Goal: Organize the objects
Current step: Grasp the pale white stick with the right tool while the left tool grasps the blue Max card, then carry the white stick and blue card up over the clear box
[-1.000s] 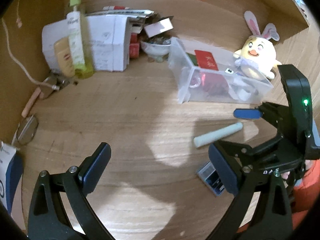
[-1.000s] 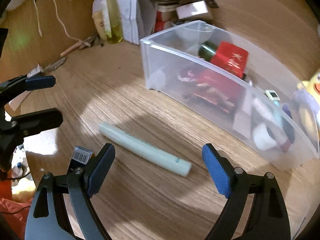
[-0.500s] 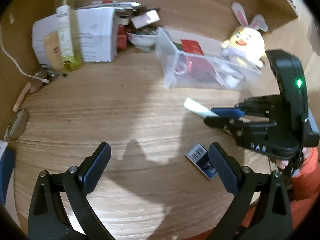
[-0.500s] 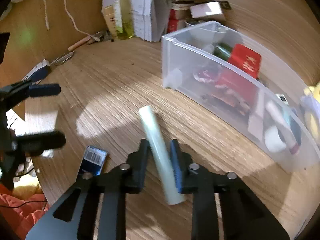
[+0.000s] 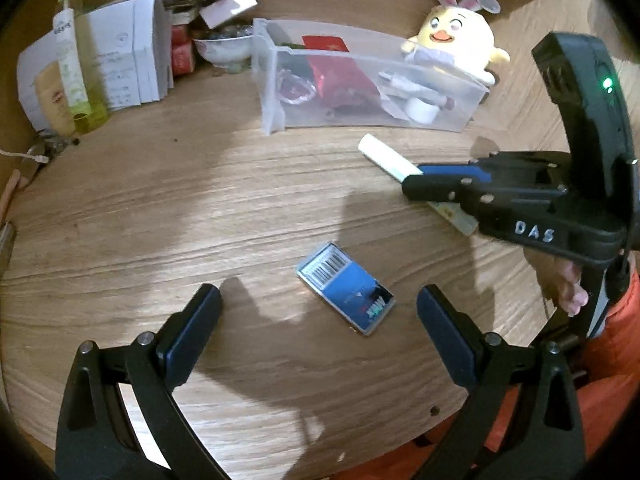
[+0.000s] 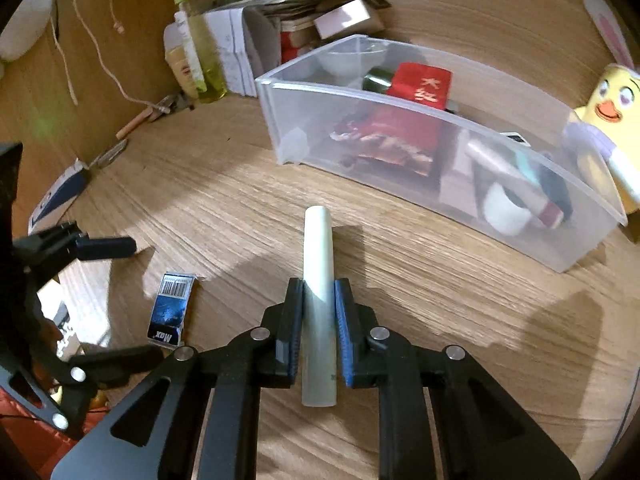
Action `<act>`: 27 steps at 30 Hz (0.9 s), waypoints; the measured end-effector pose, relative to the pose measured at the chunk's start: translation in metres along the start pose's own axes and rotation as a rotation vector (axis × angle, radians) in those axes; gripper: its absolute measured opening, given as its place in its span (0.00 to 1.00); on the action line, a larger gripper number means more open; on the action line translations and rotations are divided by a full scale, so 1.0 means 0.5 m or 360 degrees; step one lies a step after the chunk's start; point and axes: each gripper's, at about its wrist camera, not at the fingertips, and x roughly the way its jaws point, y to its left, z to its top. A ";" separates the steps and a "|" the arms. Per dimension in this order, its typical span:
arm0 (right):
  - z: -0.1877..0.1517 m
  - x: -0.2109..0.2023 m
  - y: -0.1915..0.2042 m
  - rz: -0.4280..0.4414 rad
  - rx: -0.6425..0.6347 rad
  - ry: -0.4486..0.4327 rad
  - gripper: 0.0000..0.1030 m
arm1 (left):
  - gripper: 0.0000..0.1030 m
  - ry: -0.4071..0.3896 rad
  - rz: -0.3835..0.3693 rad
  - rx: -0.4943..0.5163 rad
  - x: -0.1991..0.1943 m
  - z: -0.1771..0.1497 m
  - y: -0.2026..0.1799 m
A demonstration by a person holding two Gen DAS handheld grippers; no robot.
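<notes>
Right wrist view shows the right claw [image 6: 318,324] pinching a pale tube [image 6: 318,280] between its blue pads, near the tube's middle; the tube points forward along the fingers, its far end toward a clear bin [image 6: 420,168] that lies just beyond on the wooden tabletop [image 6: 420,280]. The bin holds a red packet [image 6: 422,86], a white cup [image 6: 506,208] and other small items. A yellow chick toy [image 6: 612,108] stands at the bin's far right end.

Left wrist view shows the left claw [image 5: 320,332] spread wide and empty above the tabletop, with a small blue card [image 5: 346,288] bearing a barcode lying flat between and just ahead of its fingers. White boxes [image 5: 132,48], a green bottle [image 5: 72,60] and a bowl [image 5: 222,46] crowd the far left corner.
</notes>
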 end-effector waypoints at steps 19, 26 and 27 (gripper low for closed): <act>-0.004 -0.080 -0.043 -0.0020 0.0111 -0.0187 0.14 | 0.49 -0.0093 0.0124 0.0094 0.008 0.005 -0.039; -0.003 -0.106 -0.057 -0.0032 0.0134 -0.0245 0.14 | 0.49 -0.0136 0.0126 0.0038 -0.007 0.019 -0.036; -0.002 -0.109 -0.059 -0.0031 0.0136 -0.0253 0.14 | 0.49 -0.0155 0.0130 0.0039 -0.013 0.023 -0.037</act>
